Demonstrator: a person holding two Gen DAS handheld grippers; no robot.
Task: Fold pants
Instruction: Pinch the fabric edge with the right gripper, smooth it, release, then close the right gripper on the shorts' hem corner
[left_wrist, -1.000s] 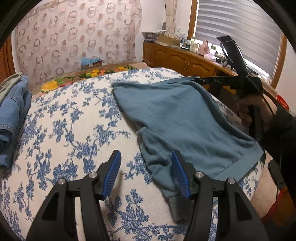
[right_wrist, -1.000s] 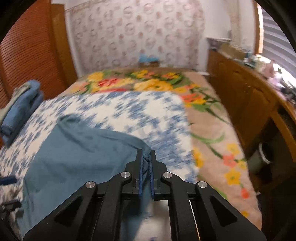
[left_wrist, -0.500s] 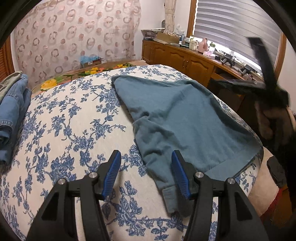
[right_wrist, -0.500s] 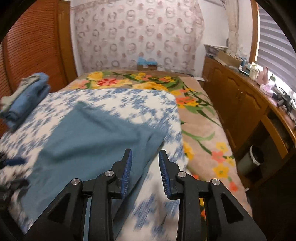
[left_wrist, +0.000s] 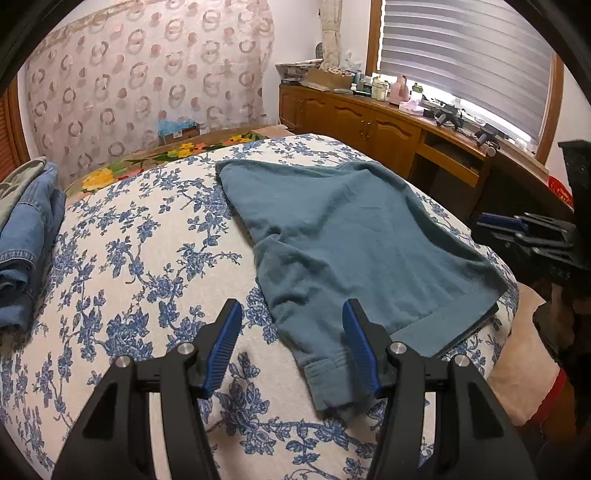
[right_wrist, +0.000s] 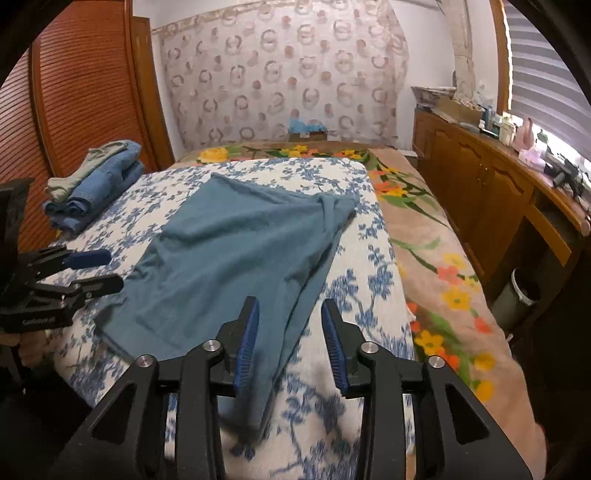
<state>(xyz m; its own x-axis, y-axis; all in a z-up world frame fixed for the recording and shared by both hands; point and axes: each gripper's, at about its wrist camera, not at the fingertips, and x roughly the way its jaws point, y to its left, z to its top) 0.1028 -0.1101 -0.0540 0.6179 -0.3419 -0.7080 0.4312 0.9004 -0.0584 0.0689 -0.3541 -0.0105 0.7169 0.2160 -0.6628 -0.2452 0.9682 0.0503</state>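
Teal pants (left_wrist: 354, 236) lie folded in half lengthwise on the blue-flowered bedspread (left_wrist: 140, 258); they also show in the right wrist view (right_wrist: 236, 254). My left gripper (left_wrist: 291, 345) is open and empty, just above the leg cuff (left_wrist: 328, 384). My right gripper (right_wrist: 290, 343) is open and empty, above the waistband end near the bed's front edge. The right gripper shows at the right edge of the left wrist view (left_wrist: 517, 229), and the left gripper shows at the left of the right wrist view (right_wrist: 96, 269).
A stack of folded jeans (right_wrist: 96, 181) sits at the bed's far left (left_wrist: 26, 229). A wooden cabinet (right_wrist: 480, 184) with clutter on top runs along the right. A floral blanket (right_wrist: 436, 258) covers the bed's right side. A small bin (right_wrist: 517, 295) stands on the floor.
My right gripper let go of the pants, opened, and drew back toward the bed's front edge. The pants settled flat. The left gripper stayed open and barely moved.
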